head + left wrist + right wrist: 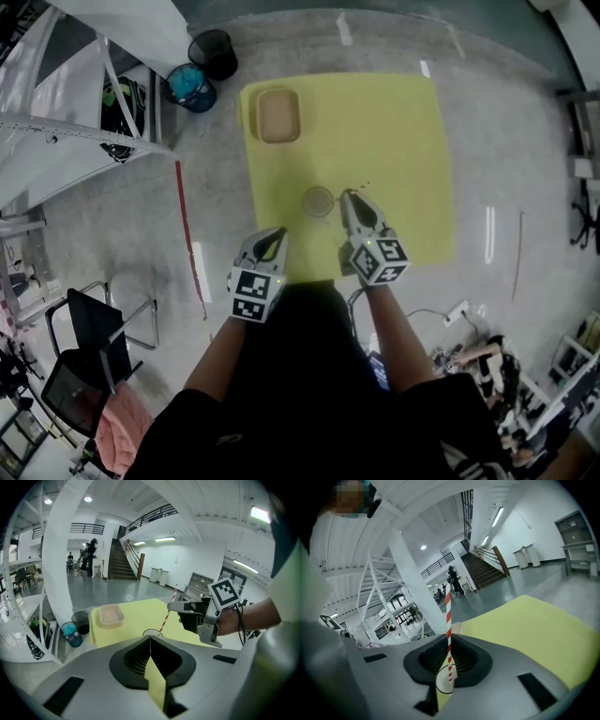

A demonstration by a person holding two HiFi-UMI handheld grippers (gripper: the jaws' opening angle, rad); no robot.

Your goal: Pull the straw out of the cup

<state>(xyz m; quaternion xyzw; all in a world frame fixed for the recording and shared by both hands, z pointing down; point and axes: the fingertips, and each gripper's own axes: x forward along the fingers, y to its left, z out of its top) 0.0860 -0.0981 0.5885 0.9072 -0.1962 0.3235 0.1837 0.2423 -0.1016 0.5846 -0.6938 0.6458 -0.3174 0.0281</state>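
Note:
A small clear cup (319,201) stands near the middle of the yellow table (403,141). A red-and-white striped straw (449,620) rises from it, and its lower end sits within the cup's mouth (443,687). My right gripper (349,194) is just right of the cup and is shut on the straw's upper part. In the left gripper view the straw (168,611) leans from the cup rim (151,632) up to the right gripper (171,606). My left gripper (277,232) hovers at the table's front edge, left of the cup and apart from it, shut with nothing in it (150,638).
A shallow beige tray (278,114) lies at the table's far left corner. A black mesh cup (214,52) and a blue cup (190,86) stand on the floor beyond that corner. A white metal frame (66,131) and a black chair (94,356) are at my left.

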